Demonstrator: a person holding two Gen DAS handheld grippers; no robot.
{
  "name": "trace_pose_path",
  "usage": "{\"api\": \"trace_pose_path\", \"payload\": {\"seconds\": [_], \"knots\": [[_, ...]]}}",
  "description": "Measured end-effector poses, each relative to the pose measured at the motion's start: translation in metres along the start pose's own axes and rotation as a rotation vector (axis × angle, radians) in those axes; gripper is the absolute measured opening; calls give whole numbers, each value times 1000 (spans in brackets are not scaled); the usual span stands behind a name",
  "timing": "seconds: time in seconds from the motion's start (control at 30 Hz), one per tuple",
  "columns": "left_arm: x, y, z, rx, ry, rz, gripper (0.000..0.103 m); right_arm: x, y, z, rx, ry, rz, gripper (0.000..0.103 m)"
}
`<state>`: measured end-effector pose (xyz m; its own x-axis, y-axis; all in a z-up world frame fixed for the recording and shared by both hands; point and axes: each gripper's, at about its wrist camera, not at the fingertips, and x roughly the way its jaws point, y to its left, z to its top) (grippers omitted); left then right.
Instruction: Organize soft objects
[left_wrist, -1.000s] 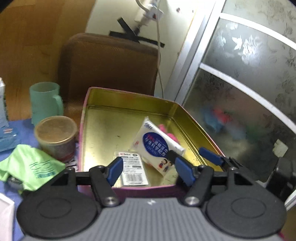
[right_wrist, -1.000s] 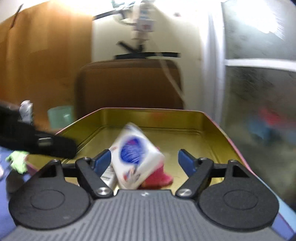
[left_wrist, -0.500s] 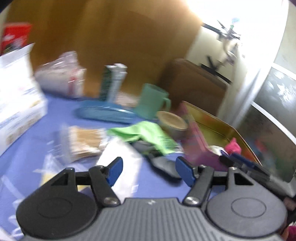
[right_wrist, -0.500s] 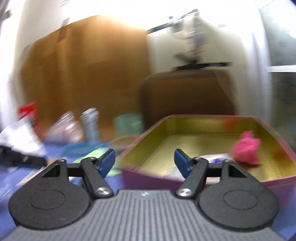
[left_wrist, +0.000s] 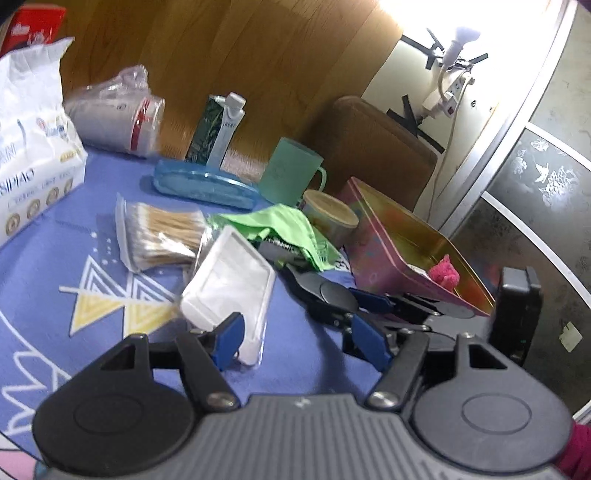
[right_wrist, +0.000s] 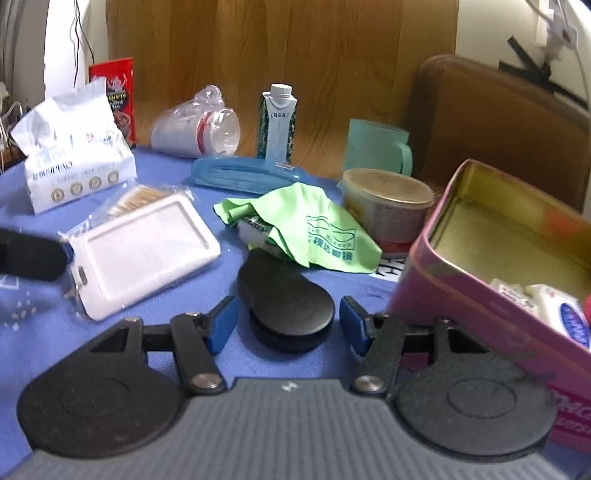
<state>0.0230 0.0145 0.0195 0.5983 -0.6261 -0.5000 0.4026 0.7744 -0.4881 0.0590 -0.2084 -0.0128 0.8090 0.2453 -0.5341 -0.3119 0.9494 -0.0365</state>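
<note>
Cloth (right_wrist: 317, 225) is the likeliest next soft thing, judging by what lies loose: a crumpled green one near the middle of the table (left_wrist: 44, 266), draped over a small packet, just left of a round can (right_wrist: 386, 206) and the pink tin (right_wrist: 458, 288).

The right gripper (right_wrist: 284, 321) faces it almost head-on. Its jaws are wide apart and hold nothing, and a black oval case (right_wrist: 286, 299) lies on the table between gripper and cloth. The cloth spreads crosswise to the fingers, its long side running left to right, so a reach would go forward over the case.

The left gripper (left_wrist: 299, 338) is likewise spread wide and empty. From it the cloth (left_wrist: 284, 229) lies ahead, slightly left and farther off, beyond a white flat pack (left_wrist: 229, 284) touching its left finger. A swab bag (left_wrist: 159, 232) lies left of that pack.

The right gripper seems nearer and better lined up.

Inside the tin (left_wrist: 413, 254), at the table's right edge, sit a pink fluffy thing (left_wrist: 445, 273) and, in the right view, white packets (right_wrist: 546, 302).
</note>
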Motion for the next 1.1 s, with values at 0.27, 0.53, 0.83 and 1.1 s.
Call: {"api": "trace_pose_path", "payload": {"seconds": [0.27, 0.53, 0.83, 1.1], "knots": [[15, -7, -1, -20, 79, -31, 66, -32, 6, -24, 68, -8, 30, 53], [41, -28, -15, -22, 186, -89, 63, -63, -1, -45, 285, -12, 180, 53], [52, -63, -4, 64, 182, -93, 41, -87, 4, -54, 248, -100, 163, 53], [86, -131, 35, 234, 131, -128, 41, -105, -35, -36, 228, -258, 14, 53]]}}
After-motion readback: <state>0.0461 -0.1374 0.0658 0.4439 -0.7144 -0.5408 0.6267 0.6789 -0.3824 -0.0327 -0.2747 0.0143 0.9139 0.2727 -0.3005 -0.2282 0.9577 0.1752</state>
